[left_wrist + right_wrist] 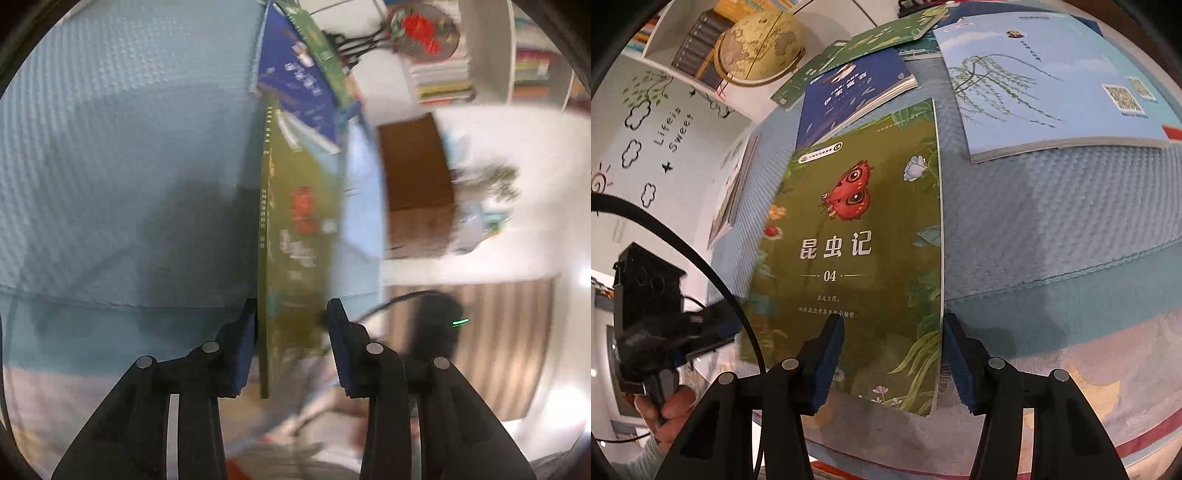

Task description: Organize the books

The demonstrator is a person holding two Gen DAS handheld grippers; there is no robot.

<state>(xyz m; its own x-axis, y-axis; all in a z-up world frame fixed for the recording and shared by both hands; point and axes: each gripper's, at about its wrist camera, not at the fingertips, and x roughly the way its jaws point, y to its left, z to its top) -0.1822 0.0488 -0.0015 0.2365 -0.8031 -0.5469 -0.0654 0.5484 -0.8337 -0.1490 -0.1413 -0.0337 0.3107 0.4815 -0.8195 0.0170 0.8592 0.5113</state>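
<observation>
The right gripper (894, 354) has its black fingers with blue pads standing apart. They straddle the lower right part of an olive-green paperback with a red butterfly on its cover (857, 221), one pad over the cover and the other just past its right edge, neither pressing on it. The left gripper (291, 343), held by a person's hand (672, 410), reaches the same book at its lower left edge. From the left wrist view the book runs edge-on between the jaws, which are parted, one pad just beside the spine. That view is blurred, and no firm clamp shows.

The book lies on a pale blue quilted cover (1034, 229), its near end past the cover's edge. Its far end overlaps a dark blue paperback (846, 96), which rests on a green book (886, 40). A light blue book with a willow drawing (1034, 85) lies to the right, apart. Beyond stands a yellowish globe (761, 44).
</observation>
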